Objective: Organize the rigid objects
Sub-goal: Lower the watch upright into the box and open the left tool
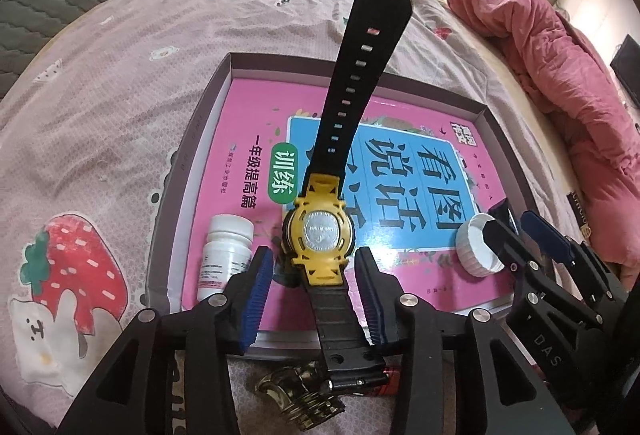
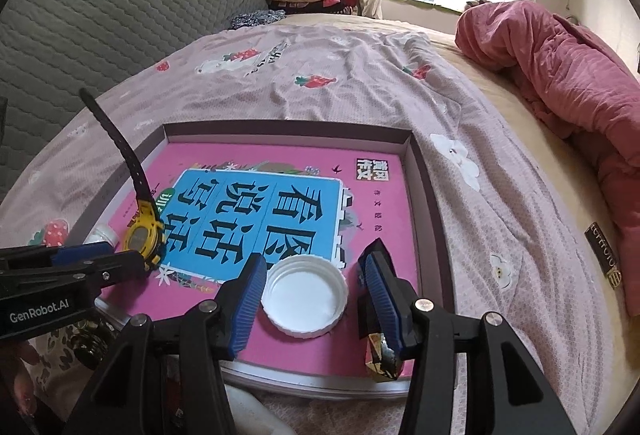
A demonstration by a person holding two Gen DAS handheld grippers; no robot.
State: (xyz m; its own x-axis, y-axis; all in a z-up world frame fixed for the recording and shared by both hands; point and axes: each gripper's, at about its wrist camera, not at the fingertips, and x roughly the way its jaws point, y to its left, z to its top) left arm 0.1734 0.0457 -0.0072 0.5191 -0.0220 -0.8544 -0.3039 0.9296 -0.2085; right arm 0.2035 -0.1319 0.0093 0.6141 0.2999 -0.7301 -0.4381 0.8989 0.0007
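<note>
The left gripper is spread apart, and the watch stands between its blue pads without touching them. No pad presses on it. The watch has a yellow body and a black strap that sticks up in the air. Its body is down on the pink book, which lies inside a flat box on the bed. Just left of the watch, a small white bottle lies on its side in the box. In front of the box, on the bed sheet, sits a little gold metal thing.

More to the right, the right gripper is spread wide too. A white lid lies open side up on the book between its pads. The left pad is right beside the lid, but I cannot tell if it touches. A small black and gold packet lies under the right finger. Far right, a pink quilt is piled up on the bed.
</note>
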